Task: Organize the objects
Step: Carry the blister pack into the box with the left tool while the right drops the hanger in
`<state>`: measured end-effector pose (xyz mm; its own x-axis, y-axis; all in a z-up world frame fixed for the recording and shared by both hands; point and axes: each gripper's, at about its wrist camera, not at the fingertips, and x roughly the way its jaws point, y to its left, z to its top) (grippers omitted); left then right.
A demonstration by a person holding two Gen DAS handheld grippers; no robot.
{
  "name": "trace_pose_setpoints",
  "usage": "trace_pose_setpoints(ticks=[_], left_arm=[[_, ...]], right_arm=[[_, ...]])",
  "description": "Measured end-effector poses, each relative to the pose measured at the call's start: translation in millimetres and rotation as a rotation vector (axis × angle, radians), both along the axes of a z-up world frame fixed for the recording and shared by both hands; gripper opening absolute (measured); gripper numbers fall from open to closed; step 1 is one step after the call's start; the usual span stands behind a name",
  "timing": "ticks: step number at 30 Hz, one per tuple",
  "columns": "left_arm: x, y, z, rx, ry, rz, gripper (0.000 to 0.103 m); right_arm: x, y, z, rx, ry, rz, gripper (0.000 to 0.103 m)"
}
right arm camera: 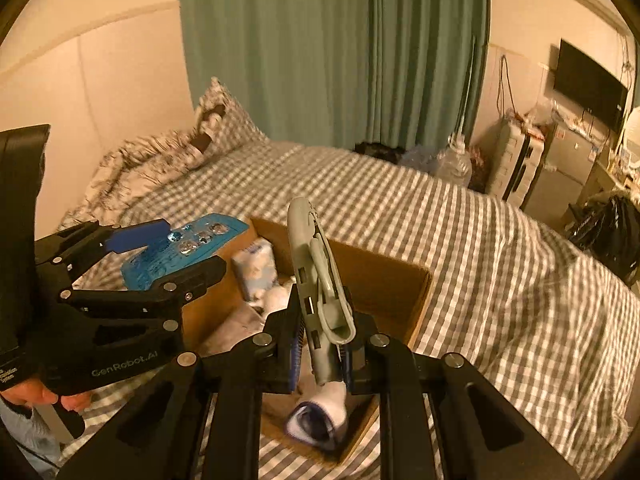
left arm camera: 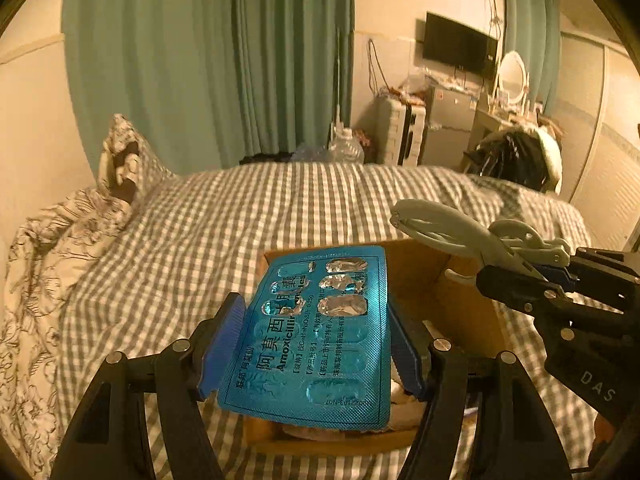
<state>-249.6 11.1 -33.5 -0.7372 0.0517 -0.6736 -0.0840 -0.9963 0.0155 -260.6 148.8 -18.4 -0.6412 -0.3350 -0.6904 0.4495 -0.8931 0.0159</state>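
My left gripper (left arm camera: 316,344) is shut on a blue amoxicillin blister pack (left arm camera: 316,336) and holds it over an open cardboard box (left arm camera: 468,308) on the bed. In the right wrist view the pack (right arm camera: 188,248) hangs over the box's left edge. My right gripper (right arm camera: 320,352) is shut on a pale grey folding tool with handles (right arm camera: 316,276), held upright above the box (right arm camera: 384,280). The tool also shows in the left wrist view (left arm camera: 472,236), above the box's right side. Inside the box lie a rolled sock (right arm camera: 320,416) and a small white-blue packet (right arm camera: 256,268).
The box sits on a grey checked bedspread (right arm camera: 480,264). A floral quilt and pillow (left arm camera: 120,168) lie at the head of the bed. Green curtains (left arm camera: 208,60), a suitcase (left arm camera: 400,132), a small fridge, a wall TV and a black bag (left arm camera: 516,156) stand beyond the bed.
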Motion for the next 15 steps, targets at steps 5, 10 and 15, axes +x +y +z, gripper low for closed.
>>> trace_pose_setpoints(ticks=[5, 10, 15], left_arm=[[-17.2, 9.3, -30.7, -0.027, -0.055, -0.028, 0.07], [-20.6, 15.3, -44.7, -0.041, -0.074, -0.058, 0.072], [-13.8, 15.4, -34.4, -0.049, -0.067, -0.043, 0.084]], right_arm=[[-18.9, 7.8, -31.5, -0.007, -0.056, -0.014, 0.014], [-27.8, 17.5, -40.8, -0.025, -0.073, -0.038, 0.015], [-16.2, 24.9, -20.7, -0.05, -0.035, -0.066, 0.033]])
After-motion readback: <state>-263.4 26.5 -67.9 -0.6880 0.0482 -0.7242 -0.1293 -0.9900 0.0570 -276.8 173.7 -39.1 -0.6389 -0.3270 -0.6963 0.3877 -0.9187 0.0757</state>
